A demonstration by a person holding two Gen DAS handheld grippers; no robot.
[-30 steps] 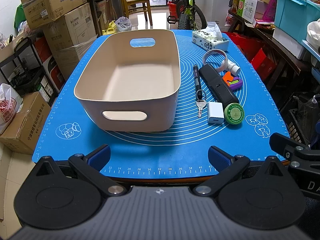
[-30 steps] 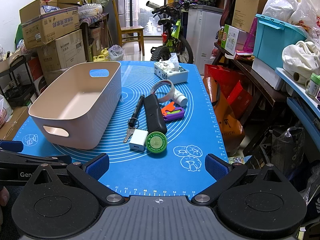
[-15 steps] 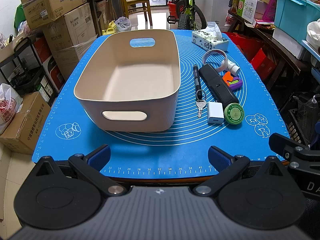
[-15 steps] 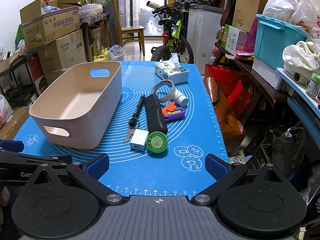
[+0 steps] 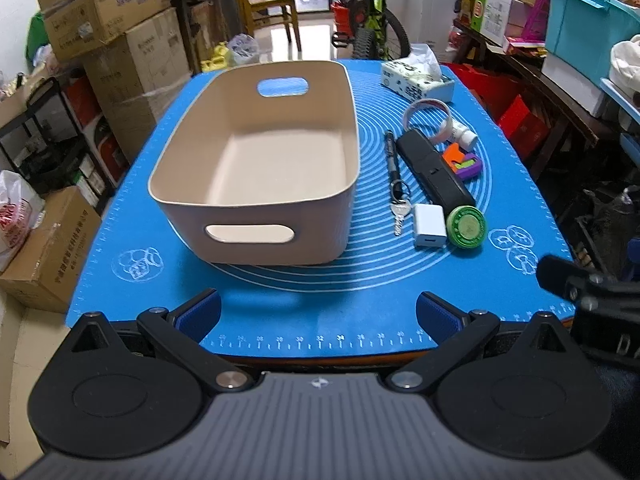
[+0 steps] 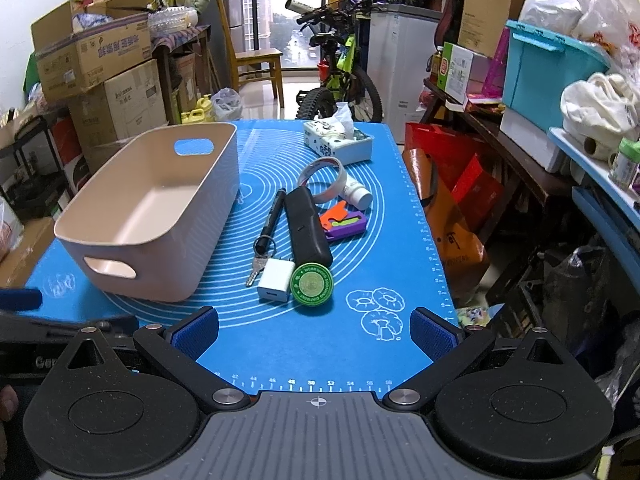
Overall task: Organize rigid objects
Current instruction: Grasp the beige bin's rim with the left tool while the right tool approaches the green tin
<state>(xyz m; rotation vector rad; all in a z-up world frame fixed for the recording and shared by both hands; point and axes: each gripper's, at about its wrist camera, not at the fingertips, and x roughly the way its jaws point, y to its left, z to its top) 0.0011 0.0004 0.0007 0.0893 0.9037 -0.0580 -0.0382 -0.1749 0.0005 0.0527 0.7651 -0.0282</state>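
Note:
An empty beige bin (image 5: pixel 256 208) (image 6: pixel 160 256) stands on the blue mat (image 5: pixel 320 312) (image 6: pixel 312 352). Right of it lie a black pen (image 5: pixel 391 154) (image 6: pixel 274 214) with keys (image 5: pixel 400 214), a black case (image 5: pixel 434 172) (image 6: pixel 307 222), a white charger (image 5: pixel 429 226) (image 6: pixel 274 285), a green round tin (image 5: pixel 467 227) (image 6: pixel 312 284), an orange-purple toy (image 5: pixel 464 160) (image 6: pixel 344 222), a white ring (image 5: pixel 428 110) (image 6: pixel 324 178) and a small white bottle (image 6: pixel 358 194). My left gripper (image 5: pixel 318 314) is open at the mat's near edge. My right gripper (image 6: pixel 314 330) is open, just short of the tin.
A tissue box (image 5: pixel 416 80) (image 6: pixel 338 140) sits at the mat's far right. Cardboard boxes (image 5: pixel 120 40) stack on the left, a bicycle (image 6: pixel 340 80) stands behind the table, and shelves with a teal bin (image 6: pixel 548 68) line the right.
The right gripper has edged slightly forward toward the objects. The left gripper has barely moved.

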